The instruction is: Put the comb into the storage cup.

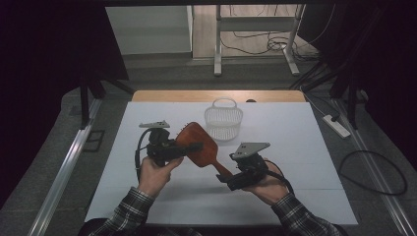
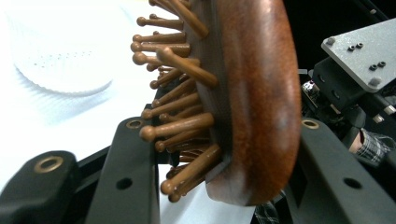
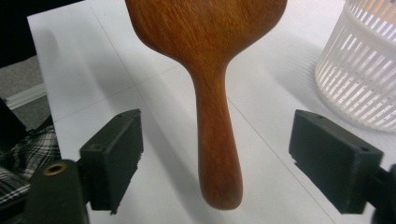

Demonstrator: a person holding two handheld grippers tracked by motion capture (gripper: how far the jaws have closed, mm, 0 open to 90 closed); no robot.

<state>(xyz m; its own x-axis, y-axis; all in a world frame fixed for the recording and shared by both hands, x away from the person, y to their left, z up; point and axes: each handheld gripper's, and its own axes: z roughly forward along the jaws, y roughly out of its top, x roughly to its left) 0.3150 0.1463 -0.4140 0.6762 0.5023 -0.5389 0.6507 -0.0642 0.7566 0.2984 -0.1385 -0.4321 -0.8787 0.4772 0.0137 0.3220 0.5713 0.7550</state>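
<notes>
Two hand-held grippers meet at one wooden paddle hairbrush (image 1: 196,142), held in the air above the white table (image 1: 295,147). The left gripper (image 1: 189,149) is clamped across the brush's oval head: in the left gripper view one black jaw presses against the wooden bristle pins (image 2: 180,126) and the other against the smooth rounded back (image 2: 261,93). The right gripper (image 1: 235,181) has its jaws spread wide; in the right gripper view the brush handle (image 3: 217,140) hangs midway between them, touching neither, its rounded end nearest the camera. In the high view the brush lies obliquely, head toward the upper left and handle running down to the lower right, its tip just beside the right gripper. A white slotted plastic basket (image 1: 223,120) with a loop handle stands upright on the table just beyond the brush head, apart from it. The person's left hand (image 1: 155,174) and right hand (image 1: 268,187) hold the grippers from below, with plaid sleeves (image 1: 300,219) at the bottom edge.
</notes>
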